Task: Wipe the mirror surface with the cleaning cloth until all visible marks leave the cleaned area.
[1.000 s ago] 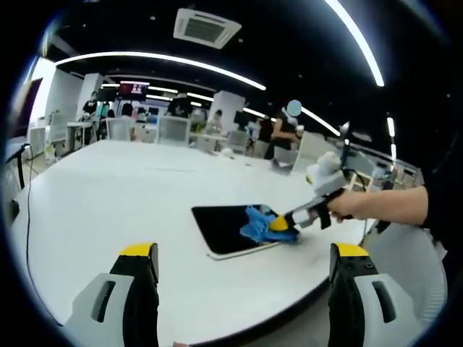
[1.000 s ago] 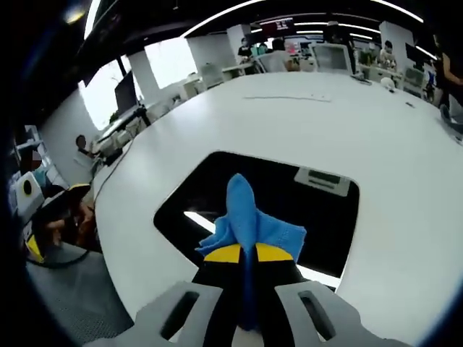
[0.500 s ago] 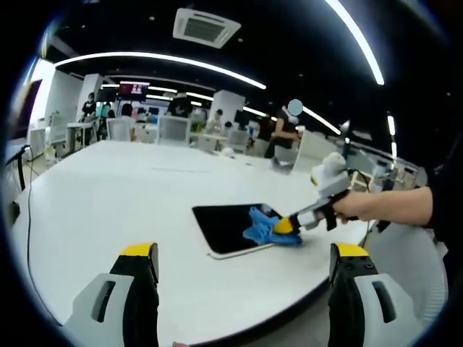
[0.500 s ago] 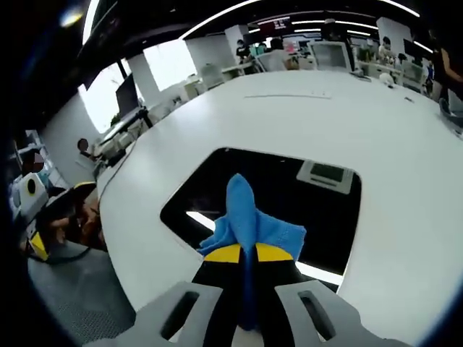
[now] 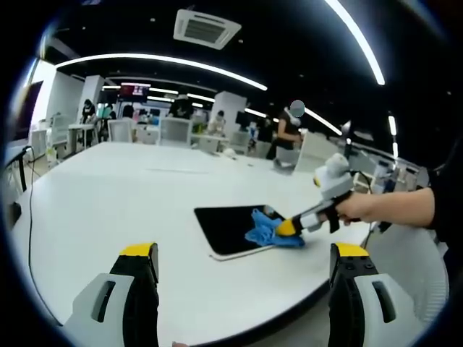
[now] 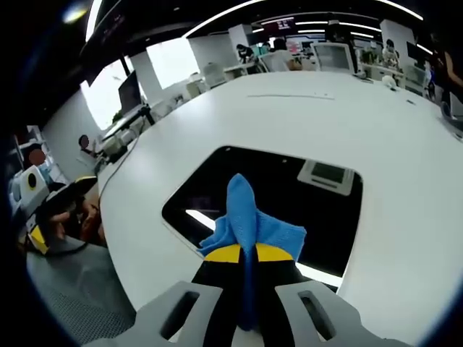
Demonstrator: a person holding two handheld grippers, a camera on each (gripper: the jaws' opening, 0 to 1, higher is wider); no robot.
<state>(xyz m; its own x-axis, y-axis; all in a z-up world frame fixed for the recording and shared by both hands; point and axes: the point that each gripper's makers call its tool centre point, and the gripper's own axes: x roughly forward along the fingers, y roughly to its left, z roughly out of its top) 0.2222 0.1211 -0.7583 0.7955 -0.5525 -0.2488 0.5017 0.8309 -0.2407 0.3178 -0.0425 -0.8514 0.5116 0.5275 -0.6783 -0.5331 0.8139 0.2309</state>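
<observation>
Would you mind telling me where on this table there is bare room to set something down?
The white table is bare from the mirror back to its far edge, and between the mirror and the open left gripper. It is crowded at the mirror's near corner, where the right gripper presses the blue cloth.

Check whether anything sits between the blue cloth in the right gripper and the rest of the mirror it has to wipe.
Nothing visible does. The right gripper is shut on the cleaning cloth, which lies on the mirror; the dark glass ahead carries only reflections. The left gripper hangs open, away from it.
</observation>
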